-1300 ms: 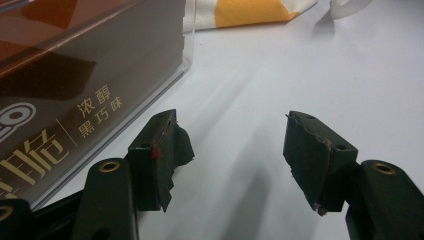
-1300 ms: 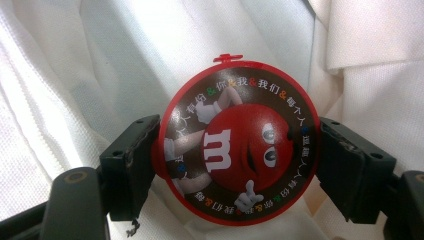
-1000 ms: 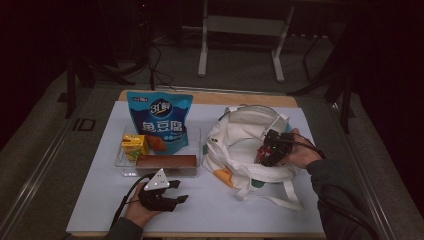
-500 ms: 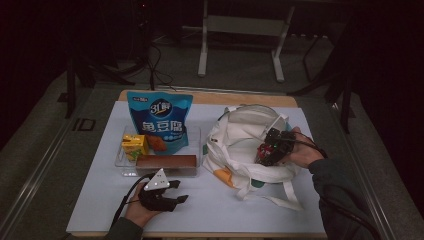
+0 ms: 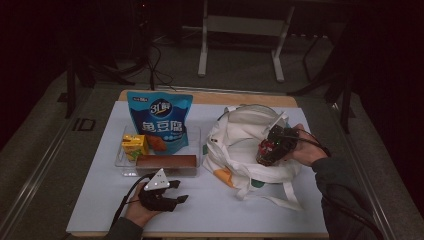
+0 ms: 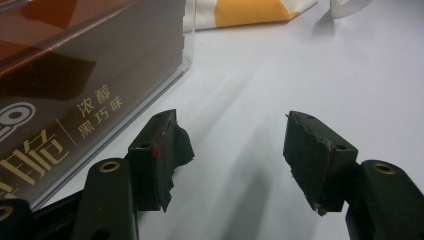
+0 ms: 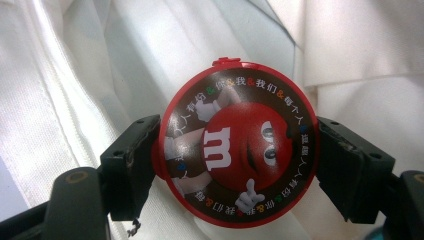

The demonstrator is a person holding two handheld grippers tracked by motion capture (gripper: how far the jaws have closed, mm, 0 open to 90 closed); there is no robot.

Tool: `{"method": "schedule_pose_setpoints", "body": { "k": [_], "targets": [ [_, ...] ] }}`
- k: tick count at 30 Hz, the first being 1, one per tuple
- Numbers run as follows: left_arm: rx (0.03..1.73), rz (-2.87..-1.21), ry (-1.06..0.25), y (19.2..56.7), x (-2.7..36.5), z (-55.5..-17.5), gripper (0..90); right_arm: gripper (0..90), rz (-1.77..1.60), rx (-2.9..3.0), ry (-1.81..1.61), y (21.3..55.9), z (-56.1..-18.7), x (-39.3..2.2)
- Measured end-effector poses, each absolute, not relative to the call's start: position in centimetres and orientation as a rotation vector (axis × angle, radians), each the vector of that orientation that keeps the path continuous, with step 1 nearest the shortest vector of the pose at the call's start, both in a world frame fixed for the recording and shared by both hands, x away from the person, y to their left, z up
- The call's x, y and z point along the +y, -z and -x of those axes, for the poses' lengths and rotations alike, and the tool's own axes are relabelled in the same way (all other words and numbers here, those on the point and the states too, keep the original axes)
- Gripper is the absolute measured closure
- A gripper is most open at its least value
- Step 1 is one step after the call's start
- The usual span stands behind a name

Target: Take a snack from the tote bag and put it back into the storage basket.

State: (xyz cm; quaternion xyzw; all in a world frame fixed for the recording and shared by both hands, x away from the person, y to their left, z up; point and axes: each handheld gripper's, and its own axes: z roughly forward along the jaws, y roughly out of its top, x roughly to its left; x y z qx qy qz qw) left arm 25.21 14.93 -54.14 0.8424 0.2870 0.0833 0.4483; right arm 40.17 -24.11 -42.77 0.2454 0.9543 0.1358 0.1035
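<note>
Two hand-held grippers are at work over the white tabletop (image 5: 95, 200). The right hand-held gripper (image 5: 268, 148) is clamped on a round red candy tub (image 7: 239, 145); in the right gripper view its two black jaws press the tub's rim at 9 and 3 o'clock, with the printed lid facing the camera. The tub hangs over the open mouth of the white tote bag (image 5: 235, 145), with white cloth close behind it on every side. In the high view the bag lies at the right half of the tabletop, its handles trailing toward 5 o'clock near the front edge.

The left hand-held gripper (image 5: 167, 196) rests low near the front edge, released, with bare tabletop between its jaws. In the left gripper view its left jaw stands just beside the wall of the clear tray (image 6: 187, 55), not touching it as far as can be told, and open white surface runs from the jaws toward 12 and 2 o'clock up to the bag's orange patch (image 6: 250, 12).

At 12 o'clock from that gripper the tray holds a long brown box (image 5: 166, 162) against its front wall, a yellow carton (image 5: 134, 146) at the box's 10 o'clock, and a blue snack pouch (image 5: 160, 122) leaning at the back. Free room lies left of the tray and along the front strip between the two hands.
</note>
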Motion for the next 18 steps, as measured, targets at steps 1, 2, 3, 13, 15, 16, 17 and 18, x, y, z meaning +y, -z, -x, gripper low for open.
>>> {"method": "schedule_pose_setpoints", "body": {
  "k": [1,2,3,13,15,16,17,18],
  "targets": [
    [0.71,-2.085,-0.206,54.1,14.9,-25.2,39.3,23.9,-0.724,2.815,-0.401,42.8,-40.2,-24.1],
    [0.71,-2.085,-0.206,54.1,14.9,-25.2,39.3,23.9,-0.721,2.812,-0.405,42.7,-40.2,-24.1],
    [0.71,-2.085,-0.206,54.1,14.9,-25.2,39.3,24.0,-0.711,2.81,-0.41,42.5,-40.1,-24.1],
    [0.71,-2.085,-0.207,54.1,14.9,-25.2,39.3,24.1,-0.686,2.809,-0.428,41.7,-39.9,-23.8],
    [0.709,-2.085,-0.207,54.1,14.9,-25.2,39.3,24.1,-0.675,2.806,-0.437,41.5,-39.8,-23.6],
    [0.71,-2.085,-0.206,54.1,14.9,-25.2,39.3,24.1,-0.674,2.804,-0.44,41.4,-39.7,-23.5],
    [0.71,-2.085,-0.206,54.1,14.9,-25.2,39.3,24.0,-0.668,2.805,-0.443,41.3,-39.7,-23.5],
    [0.71,-2.084,-0.207,54.1,14.9,-25.2,39.3,24.1,-0.66,2.806,-0.443,41.2,-39.7,-23.3]
  ]
}}
